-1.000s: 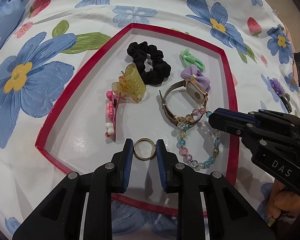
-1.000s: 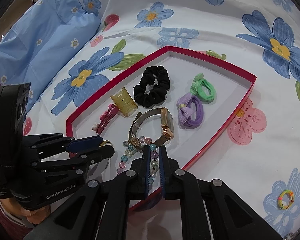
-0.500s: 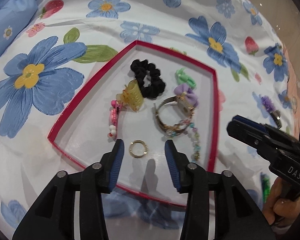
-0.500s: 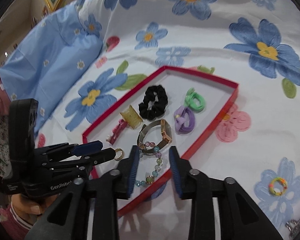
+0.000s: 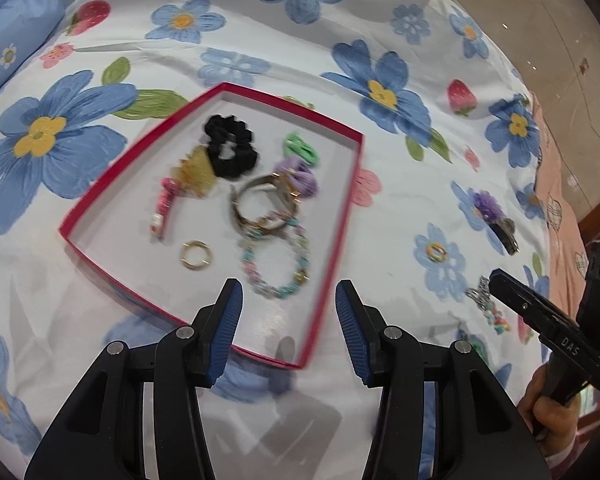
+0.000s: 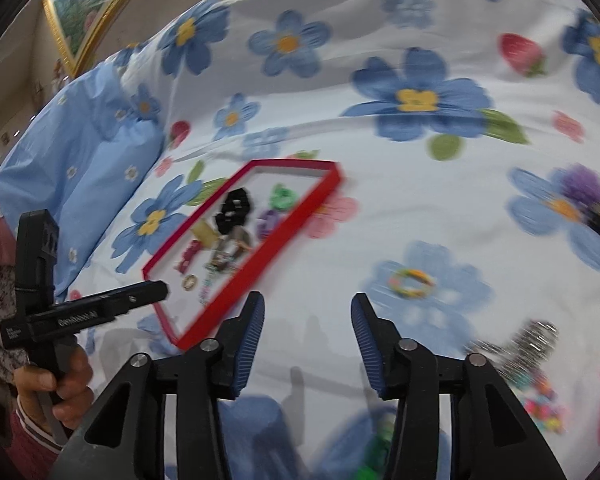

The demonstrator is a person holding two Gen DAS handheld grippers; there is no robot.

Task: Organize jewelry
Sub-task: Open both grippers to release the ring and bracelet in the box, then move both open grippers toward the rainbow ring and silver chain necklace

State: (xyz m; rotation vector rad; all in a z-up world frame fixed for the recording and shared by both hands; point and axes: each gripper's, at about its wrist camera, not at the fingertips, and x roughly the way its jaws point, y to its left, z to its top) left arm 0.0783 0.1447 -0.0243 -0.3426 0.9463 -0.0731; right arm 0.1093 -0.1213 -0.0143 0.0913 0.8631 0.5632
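Nearest the left camera, the left tool [image 5: 289,296] stands part open with nothing between its pads, its jaws having just been opening over the near edge of the red tray [image 5: 332,252]. The right tool [image 6: 308,312] is likewise part open and empty, jaws just opened, above bare floral bedsheet [image 6: 340,140] beside the tray. Inside the tray lie the gold ring [image 5: 196,254], the beaded bracelet [image 5: 276,268], a watch [image 5: 260,204], a pink clip [image 5: 162,210], a yellow claw clip [image 5: 194,172], a black scrunchie [image 5: 230,146] and purple and green ties. Still out on the bed: a multicoloured ring [image 6: 411,280], a silvery piece [image 6: 528,340], bright beads [image 6: 544,408] and a purple-flowered clip [image 5: 494,212]. By my judgement the sorting is well past half, with these strays left.
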